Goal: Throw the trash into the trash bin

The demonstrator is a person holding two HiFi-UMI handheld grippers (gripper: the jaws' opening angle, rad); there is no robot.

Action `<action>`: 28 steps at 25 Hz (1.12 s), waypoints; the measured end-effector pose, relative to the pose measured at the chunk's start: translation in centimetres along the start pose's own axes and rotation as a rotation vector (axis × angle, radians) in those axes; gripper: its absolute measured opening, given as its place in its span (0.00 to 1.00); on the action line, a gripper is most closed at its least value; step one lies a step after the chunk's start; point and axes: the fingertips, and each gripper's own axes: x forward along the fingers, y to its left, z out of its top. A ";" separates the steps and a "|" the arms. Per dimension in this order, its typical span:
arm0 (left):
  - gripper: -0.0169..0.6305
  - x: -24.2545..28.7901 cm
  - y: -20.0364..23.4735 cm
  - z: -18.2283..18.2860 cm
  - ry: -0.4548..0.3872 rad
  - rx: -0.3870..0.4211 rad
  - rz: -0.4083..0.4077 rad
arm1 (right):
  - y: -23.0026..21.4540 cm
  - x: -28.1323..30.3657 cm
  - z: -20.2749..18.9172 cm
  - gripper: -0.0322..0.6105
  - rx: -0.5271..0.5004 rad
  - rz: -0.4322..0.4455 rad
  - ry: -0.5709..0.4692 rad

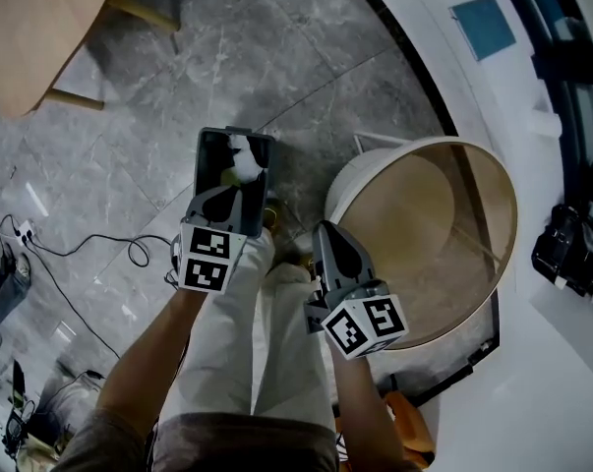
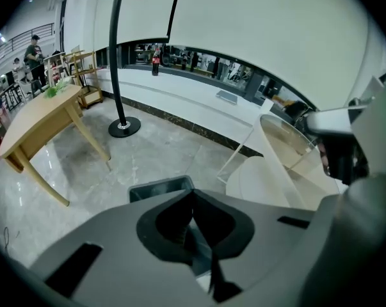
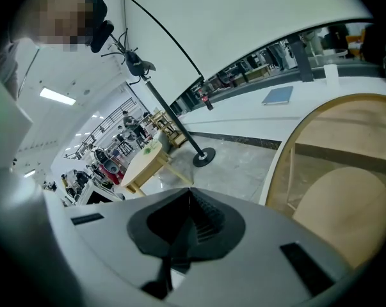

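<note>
A dark rectangular trash bin (image 1: 206,170) stands on the grey marble floor in the head view, with white and pale yellow trash (image 1: 244,161) lying inside it. My left gripper (image 1: 237,195) hangs over the bin's near edge, jaws shut with nothing between them. The left gripper view shows the bin's rim (image 2: 159,187) just beyond the closed left gripper (image 2: 193,194). My right gripper (image 1: 326,232) is to the right of the bin, beside a round chair, and is also shut and empty. Its own view shows the right gripper (image 3: 189,194) with jaws meeting at the tip.
A round white tub chair with a wooden inside (image 1: 493,214) stands close on the right. A curved white counter (image 1: 532,96) carries a blue booklet (image 1: 483,26). A wooden table (image 1: 40,28) is far left, cables (image 1: 80,254) trail on the floor, and a lamp base (image 2: 124,127) stands beyond.
</note>
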 end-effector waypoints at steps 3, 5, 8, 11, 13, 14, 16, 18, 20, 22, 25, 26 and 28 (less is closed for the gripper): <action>0.06 -1.7 -1.1 1.2 -0.011 -0.025 -0.031 | 0.5 -1.3 1.0 0.08 0.007 -0.012 -0.021; 0.06 -2.9 -1.6 2.1 -0.021 -0.046 -0.036 | 1.0 -2.2 1.8 0.08 0.005 -0.013 -0.033; 0.05 -5.0 -2.7 3.2 -0.027 -0.057 -0.038 | 1.8 -4.0 2.7 0.08 0.001 -0.005 -0.041; 0.05 -7.5 -4.4 4.6 -0.037 -0.035 -0.052 | 2.5 -6.2 4.1 0.08 0.008 -0.003 -0.048; 0.05 -9.6 -5.7 6.0 -0.051 -0.009 -0.067 | 3.4 -7.6 5.4 0.08 0.010 -0.002 -0.059; 0.06 -10.9 -6.4 6.8 -0.062 -0.003 -0.080 | 4.0 -8.5 6.1 0.08 0.008 -0.001 -0.064; 0.05 -13.9 -8.0 8.7 -0.094 0.008 -0.112 | 5.3 -10.3 7.6 0.08 -0.005 0.007 -0.071; 0.06 -17.1 -9.9 11.0 -0.133 0.047 -0.142 | 6.8 -12.3 9.4 0.08 -0.031 0.019 -0.082; 0.05 -20.3 -11.8 13.3 -0.173 0.104 -0.171 | 8.7 -14.4 11.3 0.08 -0.072 0.034 -0.096; 0.05 -23.4 -13.7 15.5 -0.212 0.141 -0.208 | 10.6 -16.5 13.3 0.08 -0.116 0.050 -0.116; 0.05 -28.0 -16.3 18.2 -0.261 0.171 -0.264 | 13.4 -19.8 16.1 0.08 -0.162 0.072 -0.159; 0.05 -29.3 -17.1 19.1 -0.278 0.183 -0.283 | 14.3 -20.8 17.1 0.08 -0.178 0.080 -0.176; 0.05 -32.0 -18.6 20.7 -0.312 0.211 -0.325 | 15.9 -22.8 18.7 0.08 -0.213 0.093 -0.206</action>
